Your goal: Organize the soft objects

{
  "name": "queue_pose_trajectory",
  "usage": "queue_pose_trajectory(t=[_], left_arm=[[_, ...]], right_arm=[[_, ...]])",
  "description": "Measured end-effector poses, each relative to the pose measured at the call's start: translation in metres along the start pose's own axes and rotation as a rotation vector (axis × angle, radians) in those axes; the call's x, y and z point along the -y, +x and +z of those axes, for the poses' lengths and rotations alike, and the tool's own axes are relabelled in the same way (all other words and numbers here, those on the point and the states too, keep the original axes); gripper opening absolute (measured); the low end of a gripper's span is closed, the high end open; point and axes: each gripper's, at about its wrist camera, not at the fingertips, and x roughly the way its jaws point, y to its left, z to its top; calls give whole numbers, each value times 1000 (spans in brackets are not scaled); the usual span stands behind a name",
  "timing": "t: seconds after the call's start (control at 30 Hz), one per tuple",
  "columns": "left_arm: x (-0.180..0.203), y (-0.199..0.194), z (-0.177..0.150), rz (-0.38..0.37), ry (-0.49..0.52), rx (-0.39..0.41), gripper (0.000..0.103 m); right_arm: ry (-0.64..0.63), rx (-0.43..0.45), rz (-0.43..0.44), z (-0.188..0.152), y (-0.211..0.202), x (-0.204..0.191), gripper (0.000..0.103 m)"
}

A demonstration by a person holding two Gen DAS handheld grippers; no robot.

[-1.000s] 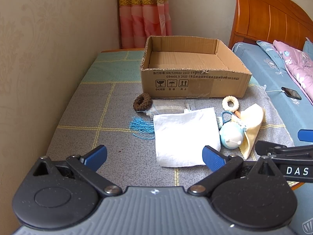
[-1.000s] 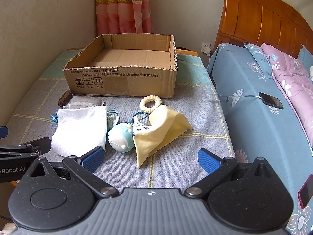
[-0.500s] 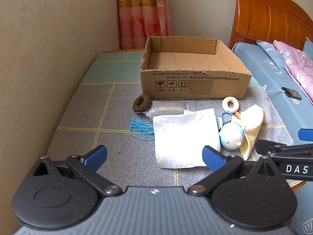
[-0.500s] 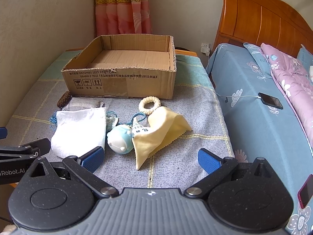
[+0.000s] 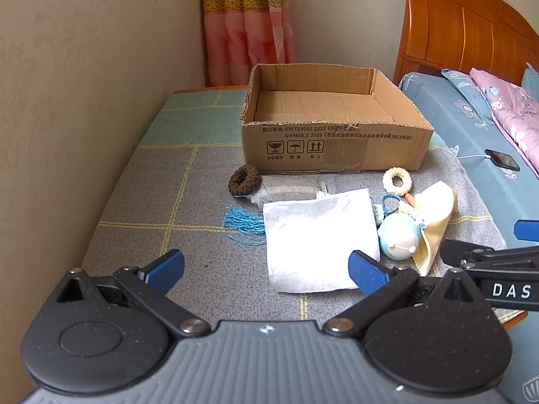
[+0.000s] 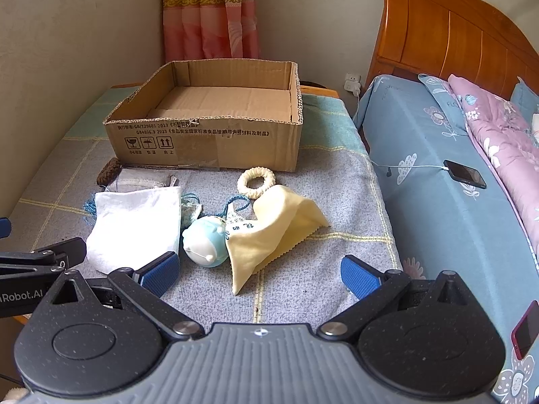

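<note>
L wrist: low, faces box (image 5: pixel 333 124) | R wrist: alongside, rightward | shared: box, white cloth (image 6: pixel 134 222)

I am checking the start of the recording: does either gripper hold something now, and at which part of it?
Nothing is held. The left gripper and the right gripper are both open and empty, above the table.

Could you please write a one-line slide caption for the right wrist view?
Open right gripper hovering before a pale yellow cloth, round blue-and-white toy and empty brown cardboard box.
</note>
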Motion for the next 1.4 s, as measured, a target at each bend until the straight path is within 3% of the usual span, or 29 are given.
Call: queue_pose_trajectory(t=[1.07, 1.4], left_arm=[[-16, 29, 6, -73, 44, 41, 102], [-26, 45, 8, -75, 36, 27, 102]], right_arm=[[-99, 41, 39, 3, 27, 0, 103], [-34, 60, 13, 16, 52, 19, 103]])
